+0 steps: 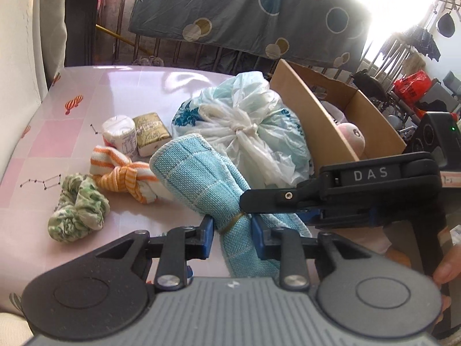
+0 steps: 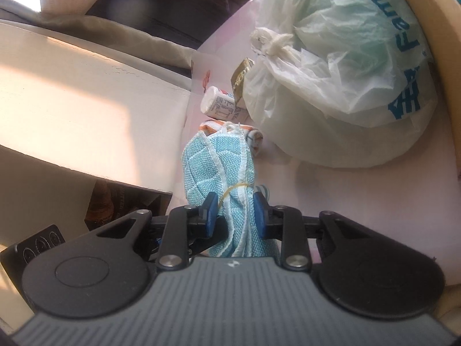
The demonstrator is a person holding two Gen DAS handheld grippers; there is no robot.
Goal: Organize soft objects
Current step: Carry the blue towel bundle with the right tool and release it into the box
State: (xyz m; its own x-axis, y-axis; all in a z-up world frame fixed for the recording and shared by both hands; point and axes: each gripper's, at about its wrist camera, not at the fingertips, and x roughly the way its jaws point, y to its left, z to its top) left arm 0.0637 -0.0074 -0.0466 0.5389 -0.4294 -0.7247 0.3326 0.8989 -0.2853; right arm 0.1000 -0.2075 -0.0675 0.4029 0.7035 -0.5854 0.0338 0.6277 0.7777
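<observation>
The blue cloth roll (image 1: 198,184) is pinched by both tools at its rubber-band waist. Its long way runs from near right to far left. The left tool (image 1: 232,226) squeezes it from below, the right tool (image 2: 234,212) from the right. The box (image 1: 322,121) sits far right, past the tied bag (image 1: 245,127). Both tools tip downward.

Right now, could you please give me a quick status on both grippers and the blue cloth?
Left gripper and right gripper both shut on the rolled blue cloth. Tied plastic bag lies between cloth and cardboard box.
</observation>
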